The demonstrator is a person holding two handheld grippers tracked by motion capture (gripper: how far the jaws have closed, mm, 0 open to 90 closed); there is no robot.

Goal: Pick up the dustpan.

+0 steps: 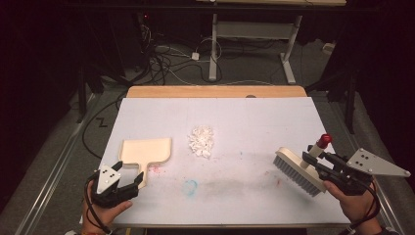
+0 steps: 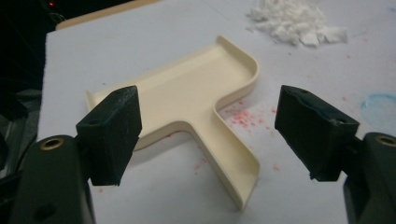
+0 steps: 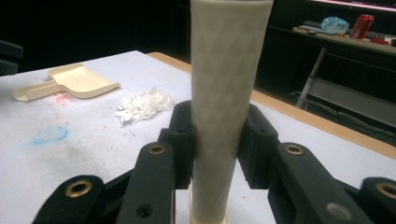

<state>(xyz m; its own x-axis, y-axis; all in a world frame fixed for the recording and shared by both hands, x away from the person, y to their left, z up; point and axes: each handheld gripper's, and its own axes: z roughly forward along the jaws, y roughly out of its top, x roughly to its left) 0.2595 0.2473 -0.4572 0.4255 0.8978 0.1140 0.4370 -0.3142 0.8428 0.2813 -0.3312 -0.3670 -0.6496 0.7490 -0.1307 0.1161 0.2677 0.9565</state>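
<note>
A cream dustpan (image 1: 147,149) lies flat on the white table top, its short handle pointing toward the near left edge. My left gripper (image 1: 130,174) stands open at that handle; in the left gripper view the dustpan (image 2: 187,93) lies between and beyond the two black pads (image 2: 114,130), which do not touch it. A pile of white scraps (image 1: 201,141) sits mid-table. At the right, my right gripper (image 1: 317,162) is shut on the handle of a cream brush (image 1: 297,170) with grey bristles and a red handle tip. That handle (image 3: 224,88) stands clamped between the jaws.
A blue smudge (image 1: 191,186) and red specks (image 1: 155,168) mark the table near the front. The wooden far edge (image 1: 215,91) borders the top. Cables and a desk frame (image 1: 288,54) are on the floor beyond.
</note>
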